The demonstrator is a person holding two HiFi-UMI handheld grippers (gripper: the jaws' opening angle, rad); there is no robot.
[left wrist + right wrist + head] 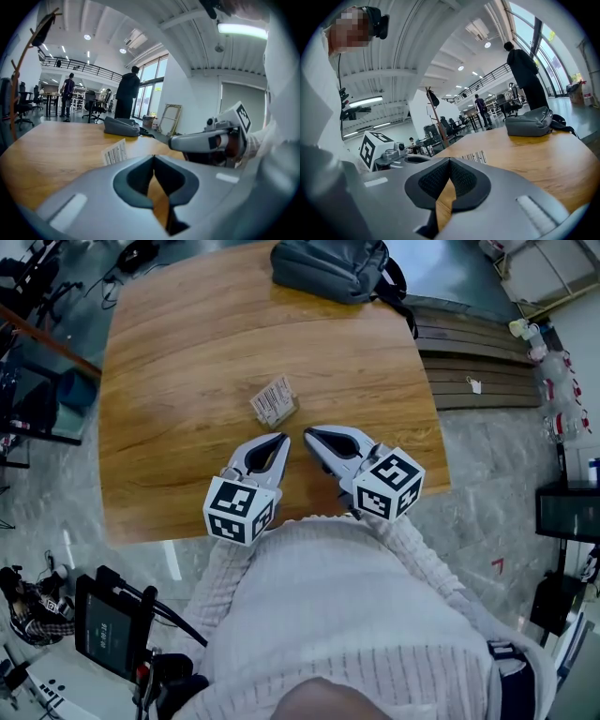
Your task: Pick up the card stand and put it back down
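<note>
Card stand sitting on the table, just beyond both tips, touched by neither. Left gripper and right gripper pinched together, empty. Possibly already set back down, or not yet lifted.

Both tools are held over the counter, just inside its near edge. The left tool has its jaws pressed together with nothing between them. The right tool is the same, tips meeting and empty. The two tips angle toward each other, near but not touching. The marker cubes sit at the counter's near edge, and the knitted sleeves run back from there.
</note>
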